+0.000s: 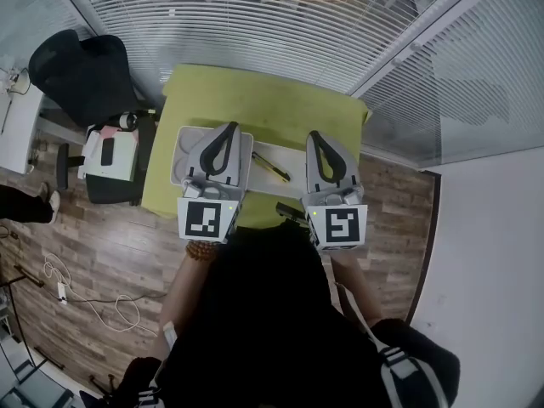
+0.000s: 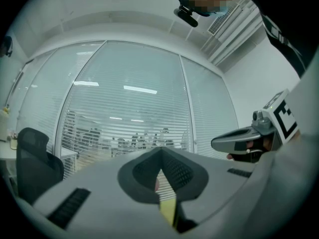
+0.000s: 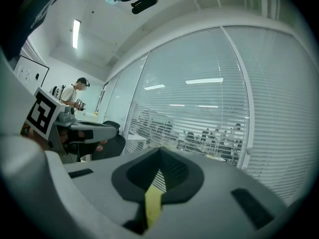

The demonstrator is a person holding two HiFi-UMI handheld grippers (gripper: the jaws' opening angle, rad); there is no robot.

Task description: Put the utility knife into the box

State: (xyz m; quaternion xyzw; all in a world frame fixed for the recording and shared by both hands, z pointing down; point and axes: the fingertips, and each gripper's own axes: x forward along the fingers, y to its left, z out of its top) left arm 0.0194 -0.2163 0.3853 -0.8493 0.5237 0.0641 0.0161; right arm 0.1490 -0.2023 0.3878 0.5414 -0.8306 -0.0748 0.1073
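Note:
The utility knife (image 1: 272, 167), yellow and black, lies on the green table (image 1: 280, 109) between my two grippers. The box (image 1: 179, 150), a light grey open tray, sits at the table's left side, partly hidden under my left gripper (image 1: 228, 129). That gripper hangs over the box with its jaws meeting at the tips and nothing between them (image 2: 160, 156). My right gripper (image 1: 314, 136) hovers to the right of the knife, shut and empty (image 3: 159, 156). Both gripper views point level at the window blinds; neither shows the knife or the box.
A small dark object (image 1: 289, 212) lies at the table's near edge. A black office chair (image 1: 81, 70) and a white cart (image 1: 110, 155) stand left of the table. Glass walls with blinds (image 1: 255, 24) run behind it. A person (image 3: 77, 91) stands far off.

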